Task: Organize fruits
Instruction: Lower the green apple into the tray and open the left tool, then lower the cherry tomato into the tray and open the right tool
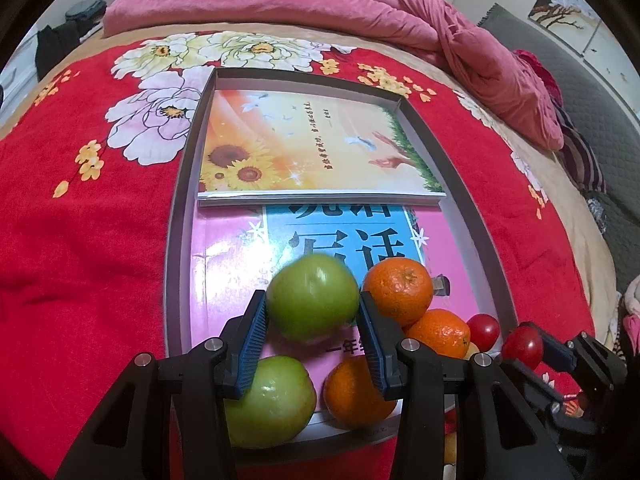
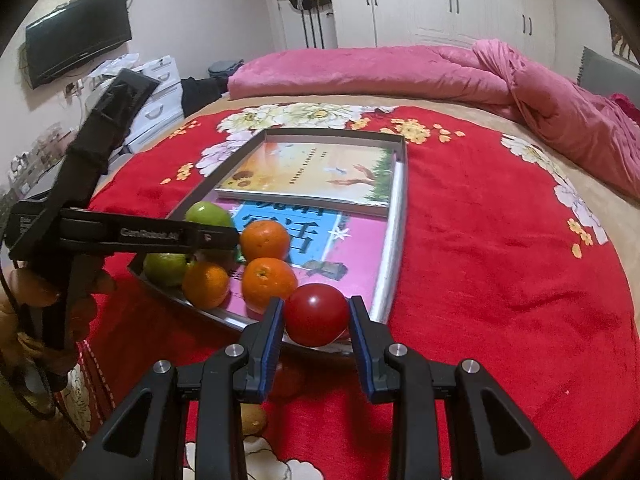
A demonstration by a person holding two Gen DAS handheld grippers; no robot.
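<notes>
Left gripper point(image 1: 313, 334) clamps green apple point(image 1: 312, 297); right gripper point(image 2: 316, 342) clamps red tomato point(image 2: 317, 314), both above tray point(image 1: 180, 216) near edge. Beyond: 3 oranges point(image 1: 398, 286). Risk: careless release, fruit rolling off

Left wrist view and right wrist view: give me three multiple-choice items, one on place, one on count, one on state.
1. Where do the oranges lie?
A. In the tray
B. On the pink quilt
C. On the floor

2. How many green apples show?
A. One
B. Two
C. Four

3. What do the right tongs hold?
A. Nothing
B. An orange
C. A red tomato

Key: 1 A, the oranges sit inside the tray. 2 B, one green apple is between the left tongs, another lies below. 3 C, the right tongs clamp the red tomato.
</notes>
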